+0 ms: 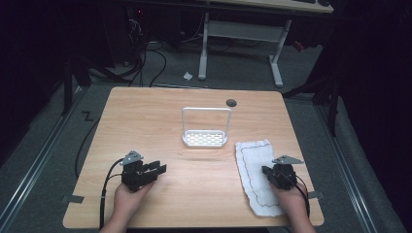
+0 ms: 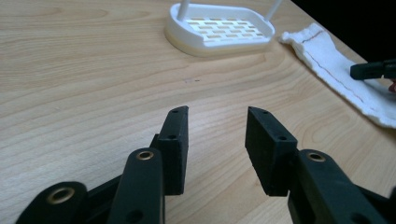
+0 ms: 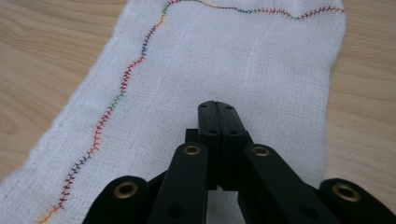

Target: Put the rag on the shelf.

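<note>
The cloth (image 1: 255, 177) lies flat along the right side of the table (image 1: 194, 204), a long white strip running from near the rack toward the person's edge, with a wavy line of coloured stitching just inside its border. It looks like thin, loosely woven gauze, so I judge it light, limp and easy to bunch (nothing in it would hold a shape once lifted). It should not slip much in the jaws, but a single layer lying flat on wood is hard to get under; a corner or the stitched hem looks like the better place to pinch than the open middle.

The right gripper (image 3: 217, 106) sits over the cloth, its tips above the weave about midway across the strip. Its jaws are pressed together; whether any fabric is caught between them I cannot tell, and no lifted fold appears at the tips.

The left gripper (image 2: 217, 122) is well apart from the cloth, low over bare wood on the left side of the table, its jaws spread with nothing between them. It points toward the rack (image 2: 219, 29), a white slotted tray with a wire hoop, which stands near the table's middle, just beyond the cloth's far end.
</note>
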Motion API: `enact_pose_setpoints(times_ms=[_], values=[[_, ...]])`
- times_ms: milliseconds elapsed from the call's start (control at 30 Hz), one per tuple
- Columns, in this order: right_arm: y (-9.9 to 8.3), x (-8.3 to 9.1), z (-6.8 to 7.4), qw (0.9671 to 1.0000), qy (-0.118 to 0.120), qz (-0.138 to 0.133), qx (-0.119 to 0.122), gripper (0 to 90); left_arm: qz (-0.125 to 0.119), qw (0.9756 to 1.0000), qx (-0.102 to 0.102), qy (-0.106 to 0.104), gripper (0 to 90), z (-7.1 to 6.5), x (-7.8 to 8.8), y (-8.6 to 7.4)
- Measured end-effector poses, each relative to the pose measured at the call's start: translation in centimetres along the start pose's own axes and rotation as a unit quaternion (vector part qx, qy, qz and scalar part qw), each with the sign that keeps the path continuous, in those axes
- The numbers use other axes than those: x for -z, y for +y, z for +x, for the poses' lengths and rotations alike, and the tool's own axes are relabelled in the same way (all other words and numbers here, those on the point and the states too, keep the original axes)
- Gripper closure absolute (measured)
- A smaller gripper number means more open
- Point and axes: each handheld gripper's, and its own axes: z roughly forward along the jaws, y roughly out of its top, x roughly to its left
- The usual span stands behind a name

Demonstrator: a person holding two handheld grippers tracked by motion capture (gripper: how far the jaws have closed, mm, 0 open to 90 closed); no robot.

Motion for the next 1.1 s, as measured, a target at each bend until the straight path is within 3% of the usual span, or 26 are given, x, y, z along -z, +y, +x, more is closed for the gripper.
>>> enact_pose_setpoints(times_ms=[100, 433, 567, 767, 833, 933, 1000, 1100], values=[[-0.7, 0.5, 0.6, 0.9999, 0.016, -0.004, -0.002, 90.0, 0.004, 0.9999, -0.015, -0.006, 57.6, -0.9, -0.2, -0.1], [-1.7, 1.4, 3.6, 0.9980, 0.058, 0.000, 0.024, 90.0, 0.020, 0.9992, -0.025, -0.023, 58.6, -2.3, -1.7, -0.3], [-1.4, 1.1, 5.5, 0.9955, 0.081, 0.004, 0.049, 90.0, 0.031, 0.9969, -0.060, -0.041, 60.2, -4.3, -2.2, -0.5], [-0.5, 0.2, 9.0, 0.9900, 0.109, 0.008, 0.090, 90.0, 0.046, 0.9933, -0.074, -0.075, 61.2, -6.9, -3.5, -0.9], [-0.2, -0.2, 10.2, 0.9865, 0.119, 0.008, 0.112, 90.0, 0.058, 0.9900, -0.083, -0.098, 59.6, -8.2, -4.3, -1.0], [0.3, -0.3, 11.7, 0.9819, 0.130, 0.007, 0.137, 90.0, 0.075, 0.9823, -0.117, -0.125, 58.1, -10.8, -5.6, -1.4], [0.3, -0.1, 11.7, 0.9818, 0.134, 0.000, 0.135, 90.0, 0.088, 0.9783, -0.140, -0.125, 60.4, -12.1, -6.3, -1.6], [0.7, 1.2, 10.4, 0.9859, 0.105, -0.033, 0.126, 90.0, 0.107, 0.9742, -0.152, -0.127, 68.9, -13.1, -7.4, -1.8]])
